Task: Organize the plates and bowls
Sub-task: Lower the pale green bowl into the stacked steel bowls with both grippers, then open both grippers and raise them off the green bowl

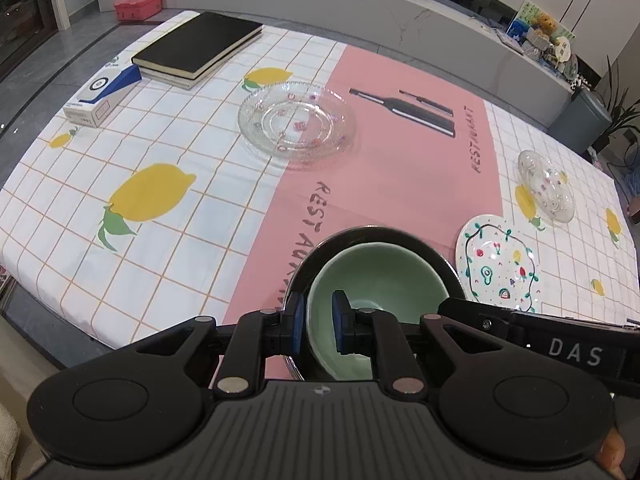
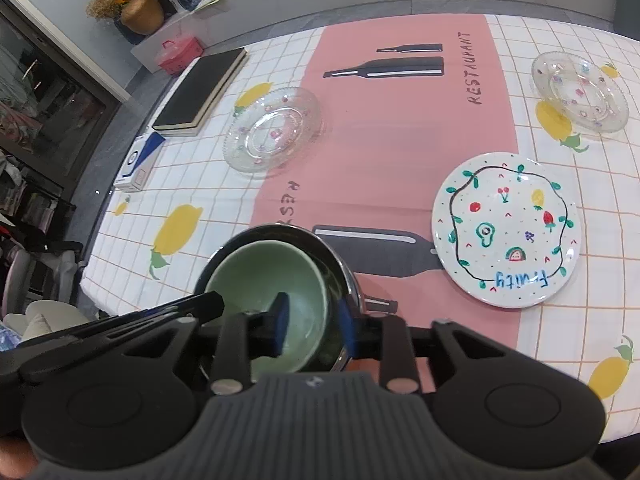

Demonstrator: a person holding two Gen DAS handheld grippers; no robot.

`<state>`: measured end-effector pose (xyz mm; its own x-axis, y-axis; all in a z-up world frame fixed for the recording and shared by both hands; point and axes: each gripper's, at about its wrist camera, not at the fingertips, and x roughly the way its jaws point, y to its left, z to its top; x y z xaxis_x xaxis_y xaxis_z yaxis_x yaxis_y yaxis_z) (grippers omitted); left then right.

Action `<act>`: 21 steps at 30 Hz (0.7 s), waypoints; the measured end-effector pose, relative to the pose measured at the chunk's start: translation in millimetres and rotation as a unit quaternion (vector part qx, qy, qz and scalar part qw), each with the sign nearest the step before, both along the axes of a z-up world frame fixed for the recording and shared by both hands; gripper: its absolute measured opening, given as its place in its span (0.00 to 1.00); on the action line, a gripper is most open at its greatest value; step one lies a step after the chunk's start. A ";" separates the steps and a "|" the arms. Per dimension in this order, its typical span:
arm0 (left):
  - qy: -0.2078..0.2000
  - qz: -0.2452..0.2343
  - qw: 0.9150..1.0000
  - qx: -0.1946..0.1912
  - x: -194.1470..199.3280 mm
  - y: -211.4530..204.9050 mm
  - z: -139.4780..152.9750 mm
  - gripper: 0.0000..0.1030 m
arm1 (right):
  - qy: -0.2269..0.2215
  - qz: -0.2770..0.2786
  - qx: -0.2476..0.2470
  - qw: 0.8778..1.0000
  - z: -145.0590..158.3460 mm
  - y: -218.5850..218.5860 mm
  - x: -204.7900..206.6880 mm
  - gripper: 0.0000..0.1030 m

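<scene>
My left claw (image 1: 316, 322) points steeply down at the near edge of the table; its jaws are narrow, one blue pad outside and one inside the near-left rim of the green bowl (image 1: 372, 280), though I cannot tell whether the pads press on that rim; the green bowl sits nested inside the black bowl (image 1: 436, 254), both resting on the pink strip of the tablecloth (image 1: 160, 160). My right claw (image 2: 314, 322) straddles the right rim of the same green bowl (image 2: 256, 276); its jaws stand partly apart, and the outer pad is clear of the wall, so it grips nothing; the black bowl (image 2: 340, 264) rings the green one. Just right of the bowls lies the fruit-painted plate (image 2: 506, 228); farther back on the left rests a clear glass plate (image 2: 272, 134), and a second glass plate (image 2: 580, 90) sits at the far right; a black book (image 2: 202, 92) and a blue-and-white box (image 2: 138, 166) lie at the far left edge.
</scene>
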<state>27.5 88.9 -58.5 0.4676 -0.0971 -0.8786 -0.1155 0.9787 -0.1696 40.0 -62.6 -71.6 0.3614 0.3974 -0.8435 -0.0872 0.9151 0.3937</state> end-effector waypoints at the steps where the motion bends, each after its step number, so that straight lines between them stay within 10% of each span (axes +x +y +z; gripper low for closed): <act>1: -0.003 0.000 1.000 -0.002 -0.4 0.6 1.8 0.16 | -0.005 0.000 -0.003 1.000 1.9 -0.3 -0.3 0.35; 21: -0.071 -0.002 0.997 -0.029 26.0 29.7 32.5 0.22 | -0.048 -0.038 0.022 0.998 24.7 -24.8 32.5 0.40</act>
